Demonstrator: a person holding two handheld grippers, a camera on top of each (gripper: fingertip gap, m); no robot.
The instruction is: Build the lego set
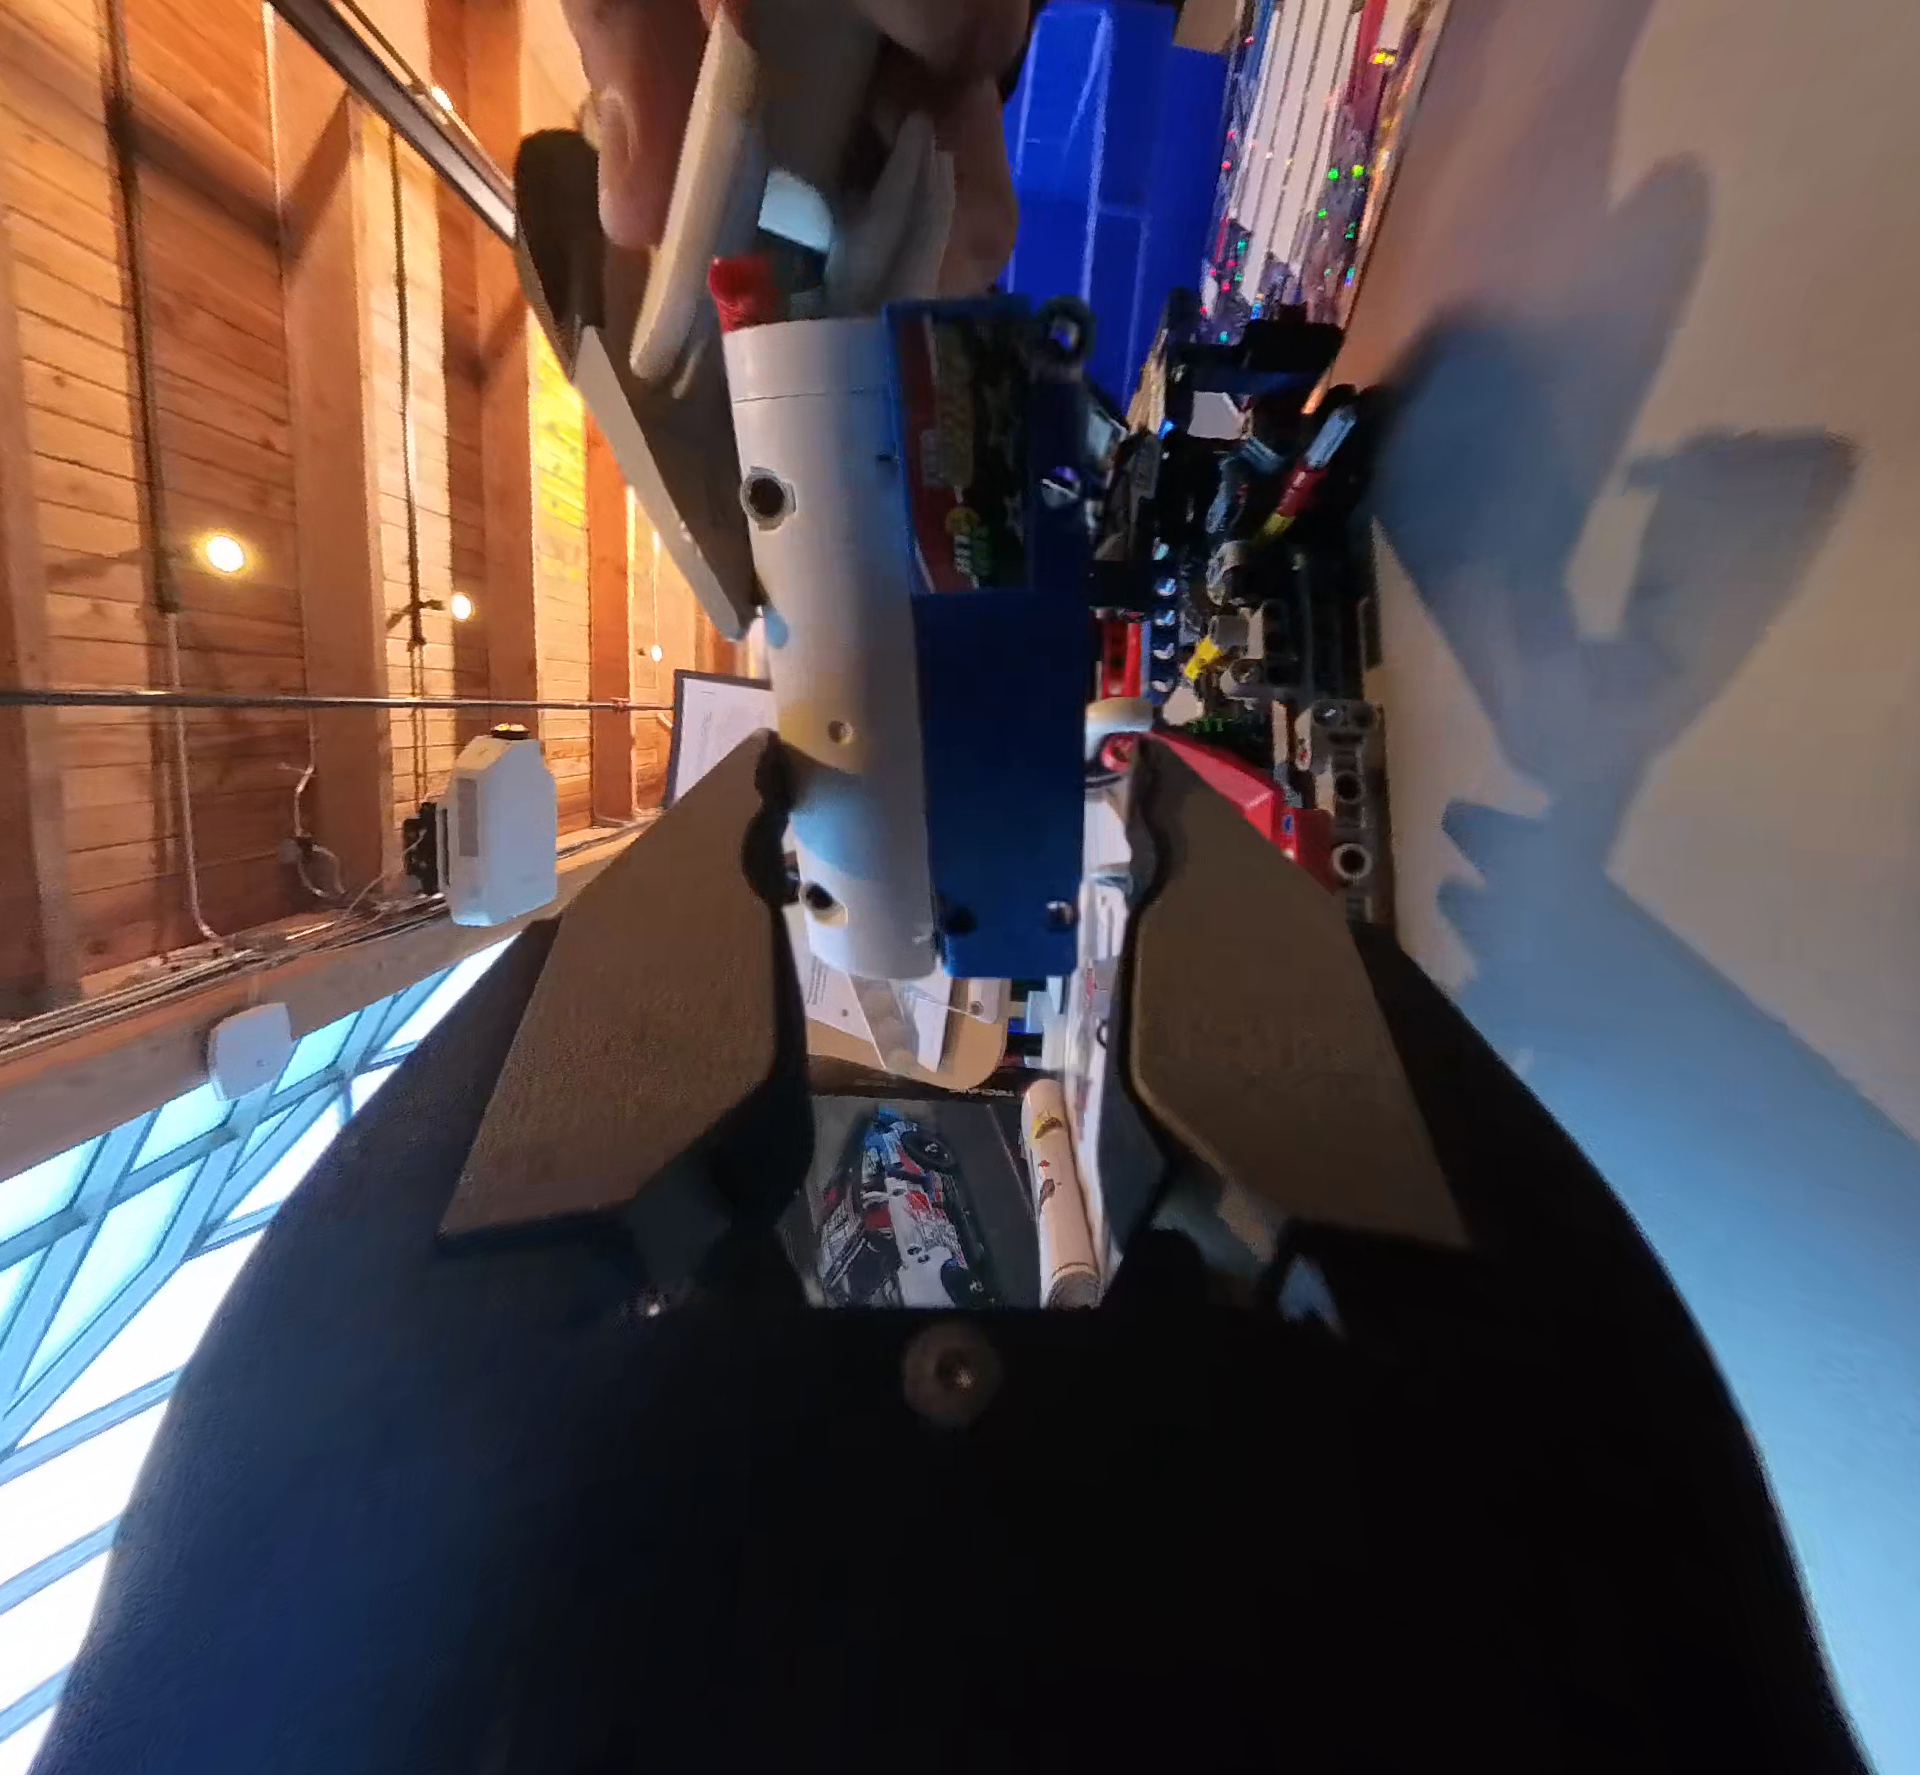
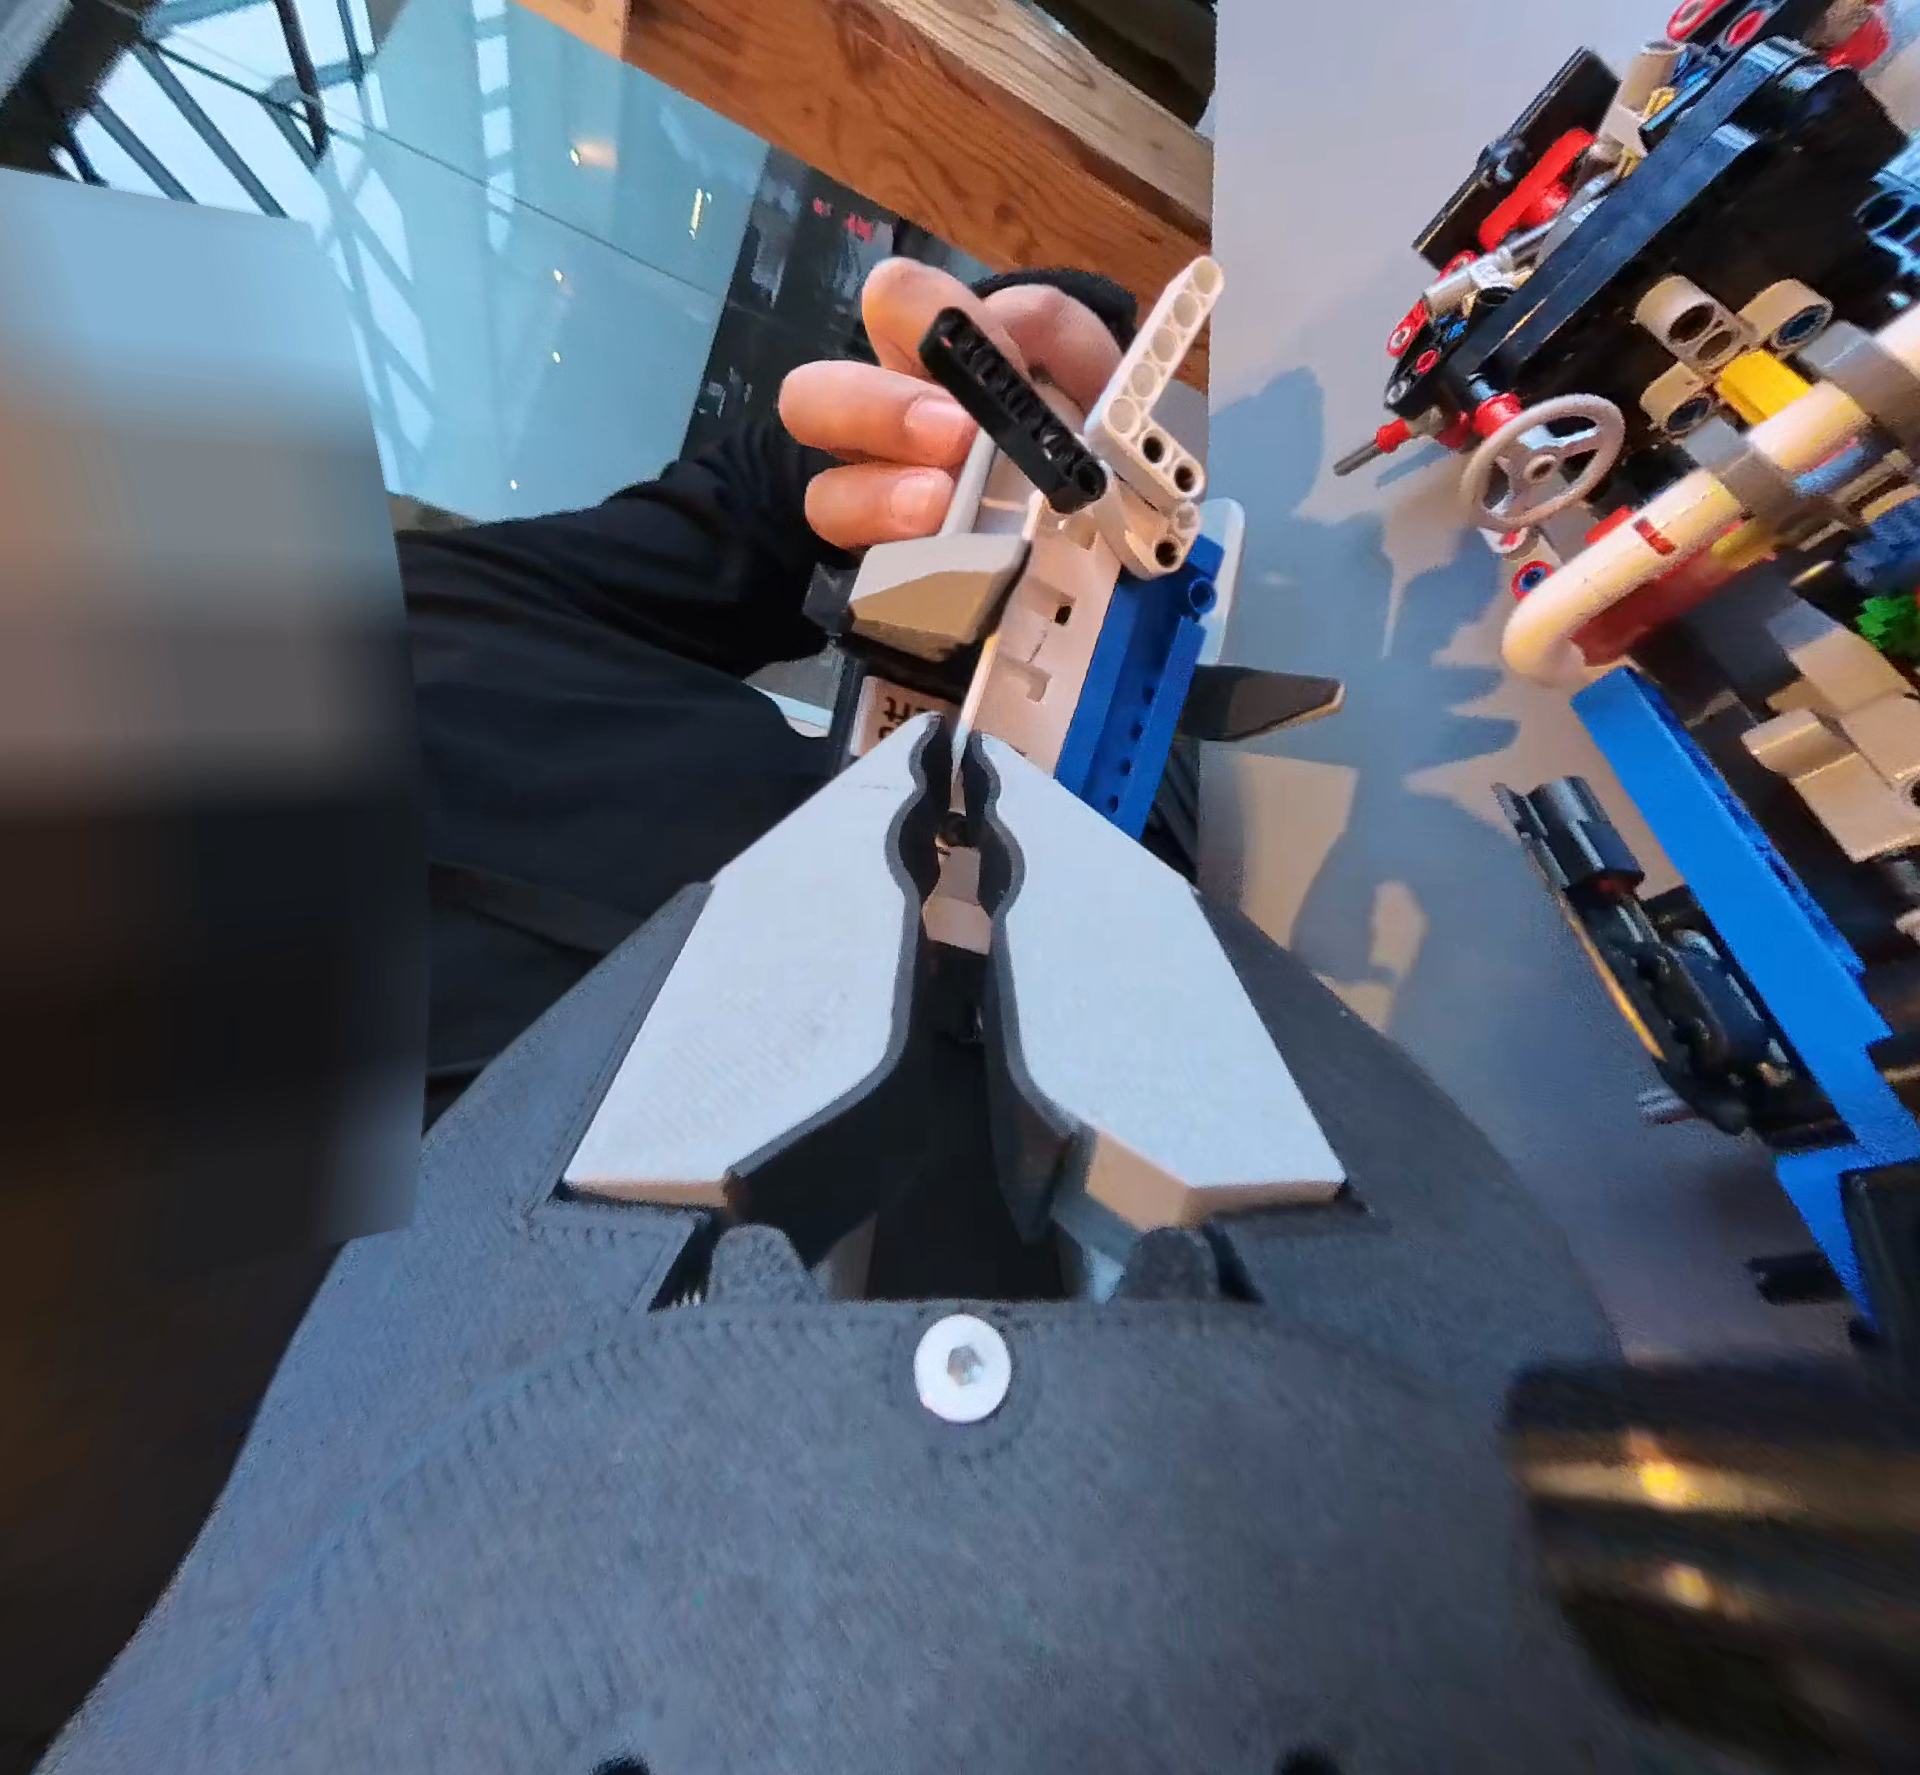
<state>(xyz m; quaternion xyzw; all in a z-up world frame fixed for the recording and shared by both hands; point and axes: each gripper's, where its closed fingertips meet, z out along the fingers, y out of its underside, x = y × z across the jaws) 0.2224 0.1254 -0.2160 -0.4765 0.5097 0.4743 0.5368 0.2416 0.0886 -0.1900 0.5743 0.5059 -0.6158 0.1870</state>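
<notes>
Right gripper pinching a panel edge

The right gripper (image 2: 954,769) nips a thin white panel (image 2: 1039,624) on a white-and-blue piece; the half-built car (image 2: 1704,437) stands well apart, right.

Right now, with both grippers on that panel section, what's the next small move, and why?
Probably ease the right gripper off the thin white edge: the left gripper clamps the panel section by itself, and the chassis sits apart.
</notes>
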